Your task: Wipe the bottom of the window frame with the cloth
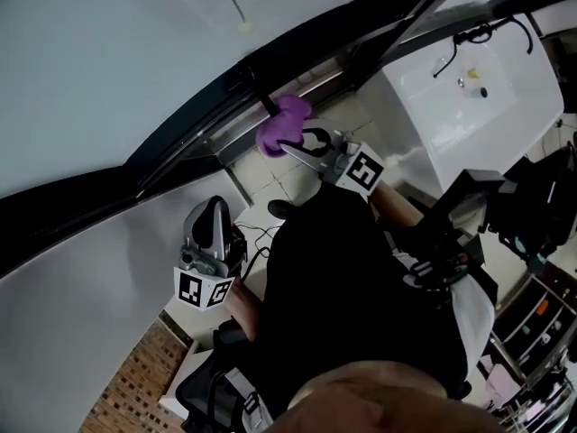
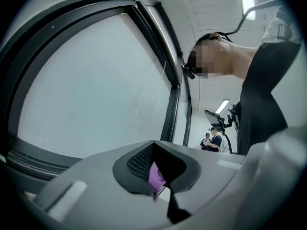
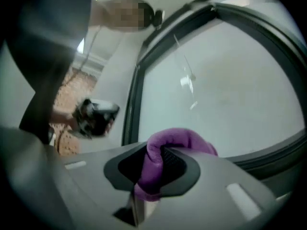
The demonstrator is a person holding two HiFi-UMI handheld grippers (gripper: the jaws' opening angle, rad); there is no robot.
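A purple cloth (image 1: 284, 123) is pressed against the dark bottom rail of the window frame (image 1: 194, 133), and my right gripper (image 1: 293, 138) is shut on it. In the right gripper view the cloth (image 3: 168, 145) bulges out from between the jaws, with the pane and the frame rail (image 3: 271, 155) behind it. My left gripper (image 1: 213, 228) hangs lower, away from the frame, jaws together and holding nothing. Its own view faces the pane and the frame (image 2: 36, 157). A sliver of the purple cloth (image 2: 156, 177) shows beyond its jaws.
A white basin unit (image 1: 469, 97) stands to the right under the window. A tiled ledge (image 1: 270, 179) runs below the frame. Brick-patterned floor (image 1: 135, 377) lies at lower left, dark equipment (image 1: 532, 206) at right. A person (image 2: 212, 140) stands far off in the room.
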